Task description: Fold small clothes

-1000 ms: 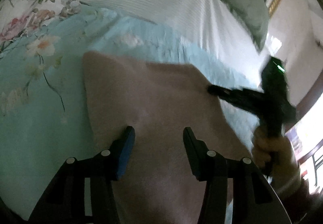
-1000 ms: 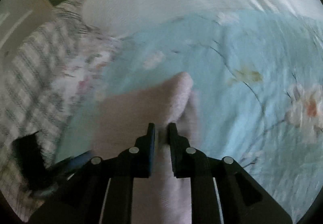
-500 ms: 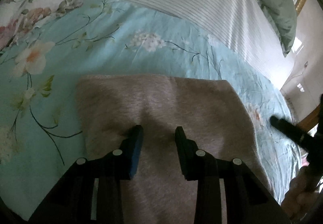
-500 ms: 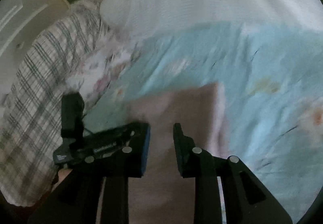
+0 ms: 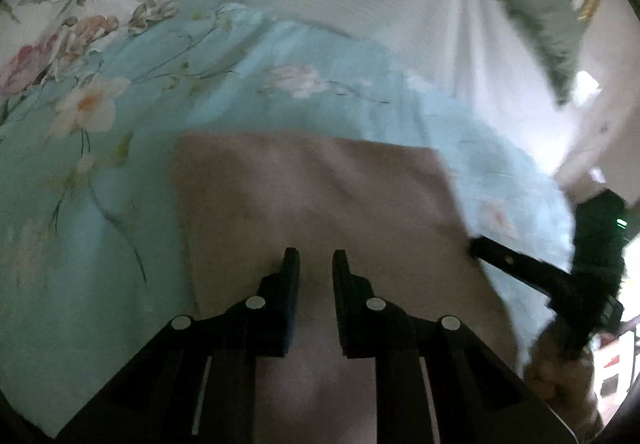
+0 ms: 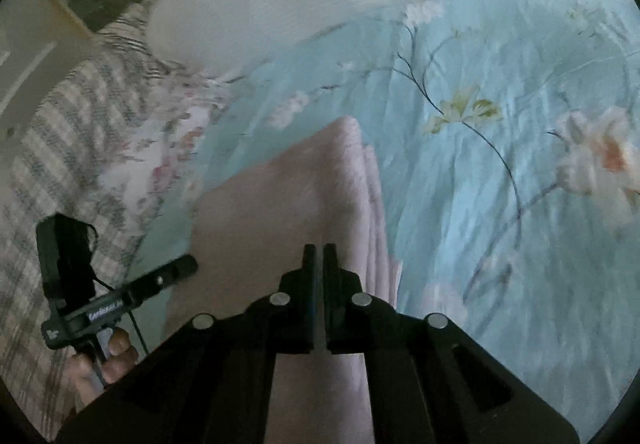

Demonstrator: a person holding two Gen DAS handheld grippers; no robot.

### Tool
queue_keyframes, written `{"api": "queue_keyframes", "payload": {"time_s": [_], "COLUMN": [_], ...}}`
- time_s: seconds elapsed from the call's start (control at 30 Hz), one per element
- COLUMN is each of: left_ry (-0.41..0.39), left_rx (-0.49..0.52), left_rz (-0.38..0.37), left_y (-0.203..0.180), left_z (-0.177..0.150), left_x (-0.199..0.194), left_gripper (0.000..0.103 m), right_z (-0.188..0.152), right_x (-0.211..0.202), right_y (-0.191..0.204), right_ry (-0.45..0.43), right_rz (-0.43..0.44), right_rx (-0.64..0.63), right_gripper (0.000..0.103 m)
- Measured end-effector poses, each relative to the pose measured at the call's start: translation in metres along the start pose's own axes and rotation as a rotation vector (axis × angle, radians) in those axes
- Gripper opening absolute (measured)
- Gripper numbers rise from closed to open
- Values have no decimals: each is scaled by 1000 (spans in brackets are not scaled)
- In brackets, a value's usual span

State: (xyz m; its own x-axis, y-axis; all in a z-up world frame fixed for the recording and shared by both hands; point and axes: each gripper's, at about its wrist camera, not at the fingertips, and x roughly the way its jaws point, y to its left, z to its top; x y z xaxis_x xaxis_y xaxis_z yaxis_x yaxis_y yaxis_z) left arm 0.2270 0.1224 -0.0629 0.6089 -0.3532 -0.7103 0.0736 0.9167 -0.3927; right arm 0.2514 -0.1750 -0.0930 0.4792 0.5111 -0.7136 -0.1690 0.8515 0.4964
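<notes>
Right fingers [image 6: 319,248] pressed together, seemingly empty, over the cloth's [image 6: 280,212] layered edge; left fingers [image 5: 316,258] slightly apart, empty, above its middle

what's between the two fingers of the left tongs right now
In the left wrist view, the left tongs stand open with only the flat pink fleece cloth showing in the gap, spread on the light blue floral bedsheet. Whether they touch it is unclear.

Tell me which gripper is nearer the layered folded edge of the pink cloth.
Right. The right gripper sits at the pink cloth's stacked edge; the left gripper is over its flat middle.
</notes>
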Motion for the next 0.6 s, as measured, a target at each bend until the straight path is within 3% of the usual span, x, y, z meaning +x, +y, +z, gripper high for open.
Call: {"api": "queue_keyframes", "payload": {"time_s": [0.13,0.2,0.27,0.33,0.4,0.5,0.6], "left_ry": [-32,-11,19,45,77,47,-3], "left_rx": [37,61,87,118,91,45,76], "left_rz": [-128,-166,-153,-93,-60,-88,-72], "left_y": [-18,-30,-37,-39,-30,-27,-33], "left_z": [-49,-79,-104,-127,-141,-139,-144], "left_x": [-43,-54,-55,-49,-36,-49,-71], "left_gripper": [16,16,16,16,14,12,21], "right_z": [-33,-55,-75,-89,-93,-89,-91], "right_x": [-31,-37,-32,-20,-17,-31,-59], "right_y": [22,27,17,-6,-24,-14,2], "right_ry": [15,38,66,96,88,63,22], "right_rz": [87,100,57,-17,25,12,46], "right_rx": [-53,-73,-59,-18,43,16,-36], "right_gripper": [4,4,4,0,0,4,4]}}
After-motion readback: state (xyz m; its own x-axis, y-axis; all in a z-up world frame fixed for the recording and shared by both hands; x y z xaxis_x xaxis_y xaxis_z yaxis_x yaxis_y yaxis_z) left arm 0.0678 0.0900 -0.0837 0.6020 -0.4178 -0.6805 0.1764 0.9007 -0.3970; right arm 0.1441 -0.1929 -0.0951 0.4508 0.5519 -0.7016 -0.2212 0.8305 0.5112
